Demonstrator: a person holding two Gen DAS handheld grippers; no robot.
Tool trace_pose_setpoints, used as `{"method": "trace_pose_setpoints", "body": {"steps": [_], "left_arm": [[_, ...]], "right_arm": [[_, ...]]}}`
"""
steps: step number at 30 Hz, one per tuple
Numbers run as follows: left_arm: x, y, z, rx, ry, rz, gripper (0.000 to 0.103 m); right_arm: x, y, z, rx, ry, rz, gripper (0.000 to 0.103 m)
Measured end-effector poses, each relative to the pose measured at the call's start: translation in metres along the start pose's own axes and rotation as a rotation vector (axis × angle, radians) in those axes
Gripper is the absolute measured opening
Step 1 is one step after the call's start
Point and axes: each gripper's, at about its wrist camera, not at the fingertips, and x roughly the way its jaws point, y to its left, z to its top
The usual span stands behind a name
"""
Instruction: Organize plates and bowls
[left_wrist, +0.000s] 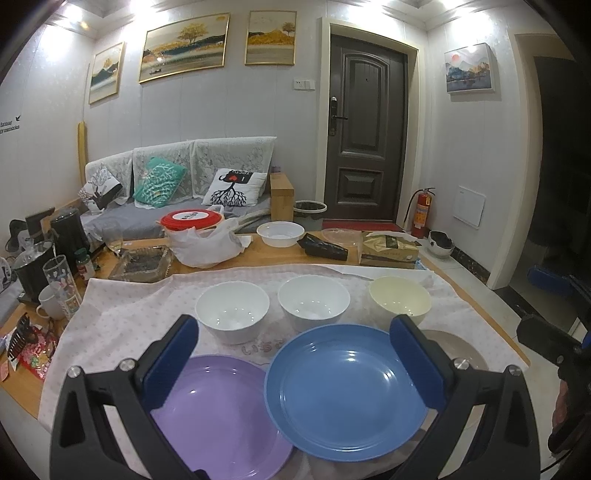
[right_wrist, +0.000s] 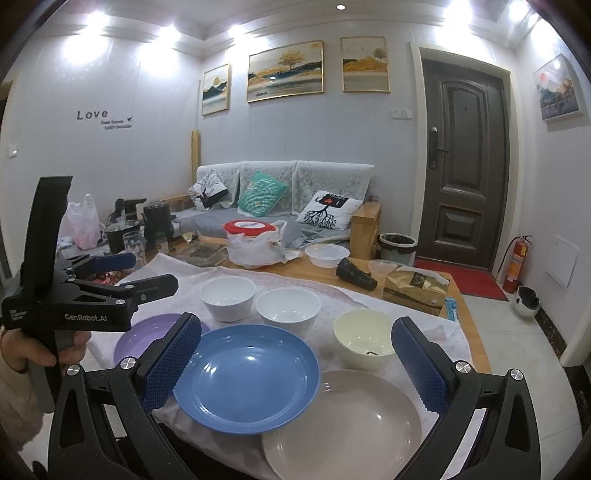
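On the dotted cloth lie a purple plate (left_wrist: 218, 417), a blue plate (left_wrist: 347, 391) and a beige plate (right_wrist: 343, 428). Behind them stand two white bowls (left_wrist: 232, 312) (left_wrist: 314, 301) and a cream bowl (left_wrist: 400, 301). My left gripper (left_wrist: 295, 362) is open and empty, held above the purple and blue plates; it also shows in the right wrist view (right_wrist: 147, 273). My right gripper (right_wrist: 295, 362) is open and empty, above the blue and beige plates. The cream bowl (right_wrist: 364, 339) has a small dark speck inside.
Behind the cloth the wooden table (left_wrist: 280, 251) carries a white disposable bowl (left_wrist: 280, 233), a bagged red-lidded container (left_wrist: 199, 236), a glass tray (left_wrist: 142, 262), a tissue box (left_wrist: 389, 249), cups and a kettle at left. A sofa (left_wrist: 177, 192) stands beyond.
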Motion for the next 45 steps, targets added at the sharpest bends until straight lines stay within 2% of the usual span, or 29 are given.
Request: {"method": "trace_pose_setpoints", "body": {"steps": [20,26,29,31,32,33,34,36,37,39,42,45], "left_arm": [[0.005,0.001,0.001,0.012,0.009,-0.002,0.102],[0.009,0.003,0.001,0.01,0.022,-0.031,0.102],[0.018,0.01,-0.002,-0.011,0.066,-0.072,0.102],[0.026,0.015,-0.005,-0.026,0.1,-0.091,0.102],[0.031,0.018,-0.007,-0.037,0.119,-0.098,0.101],[0.037,0.023,-0.01,-0.054,0.144,-0.105,0.097],[0.044,0.029,-0.014,-0.074,0.173,-0.111,0.093],[0.06,0.039,-0.023,-0.118,0.238,-0.123,0.078],[0.07,0.045,-0.03,-0.148,0.28,-0.133,0.075],[0.084,0.053,-0.041,-0.196,0.338,-0.17,0.064],[0.107,0.063,-0.061,-0.284,0.432,-0.252,0.049],[0.121,0.066,-0.077,-0.321,0.48,-0.303,0.039]], "right_arm": [[0.004,0.002,-0.003,-0.002,0.001,0.024,0.102],[0.006,0.001,-0.001,0.014,0.002,0.029,0.102],[0.01,-0.002,-0.003,0.033,0.022,0.031,0.1],[0.016,-0.004,-0.006,0.047,0.056,0.045,0.092],[0.021,-0.005,-0.009,0.058,0.084,0.049,0.083],[0.026,-0.007,-0.012,0.07,0.111,0.049,0.075],[0.032,-0.009,-0.017,0.084,0.14,0.047,0.07],[0.047,-0.016,-0.029,0.118,0.21,0.052,0.053],[0.053,-0.018,-0.035,0.131,0.239,0.053,0.05],[0.066,-0.023,-0.05,0.164,0.304,0.059,0.039],[0.084,-0.026,-0.07,0.186,0.382,0.062,0.034],[0.099,-0.027,-0.082,0.223,0.436,0.085,0.026]]}}
